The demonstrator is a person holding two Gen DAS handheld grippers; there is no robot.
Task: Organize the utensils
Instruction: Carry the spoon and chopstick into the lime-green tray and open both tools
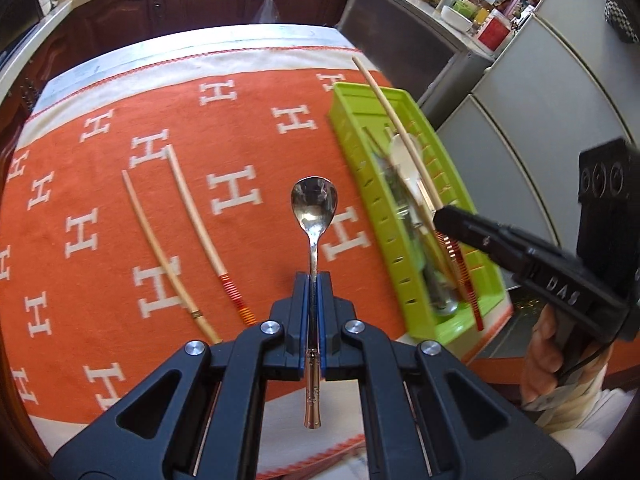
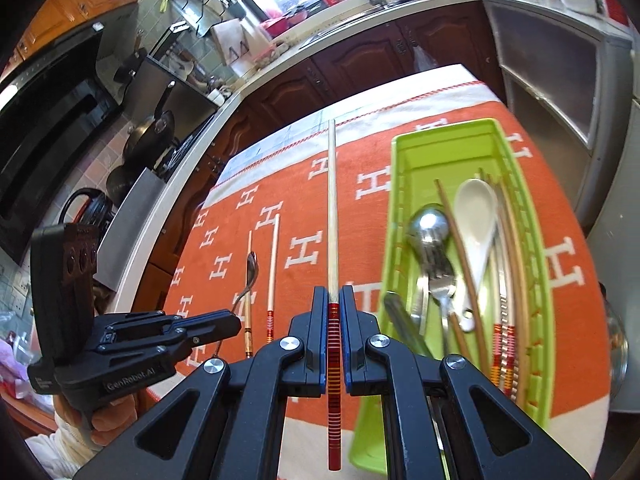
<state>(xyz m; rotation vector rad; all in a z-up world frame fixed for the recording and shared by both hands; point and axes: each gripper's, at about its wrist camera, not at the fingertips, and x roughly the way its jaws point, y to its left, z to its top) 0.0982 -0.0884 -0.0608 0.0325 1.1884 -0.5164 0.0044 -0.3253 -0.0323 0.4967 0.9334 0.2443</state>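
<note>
My left gripper (image 1: 313, 280) is shut on a metal spoon (image 1: 313, 204), held by its handle above the orange cloth (image 1: 248, 128), bowl pointing away. My right gripper (image 2: 333, 294) is shut on a long chopstick (image 2: 332, 208) with a red banded end, hanging over the cloth just left of the green tray (image 2: 404, 152). The left wrist view shows that chopstick (image 1: 394, 120) crossing above the green tray (image 1: 352, 136), with the right gripper (image 1: 442, 216) at its banded end. Several spoons, a fork and chopsticks lie in the tray. Two chopsticks (image 1: 196, 216) rest on the cloth to the left.
The cloth covers a small table whose right edge is near the tray. Grey cabinets (image 1: 532, 92) stand to the right, dark wooden cupboards (image 2: 360, 64) and a cluttered counter behind. A stove with pans (image 2: 152, 132) is at the left. A hand (image 1: 548, 356) holds the right gripper.
</note>
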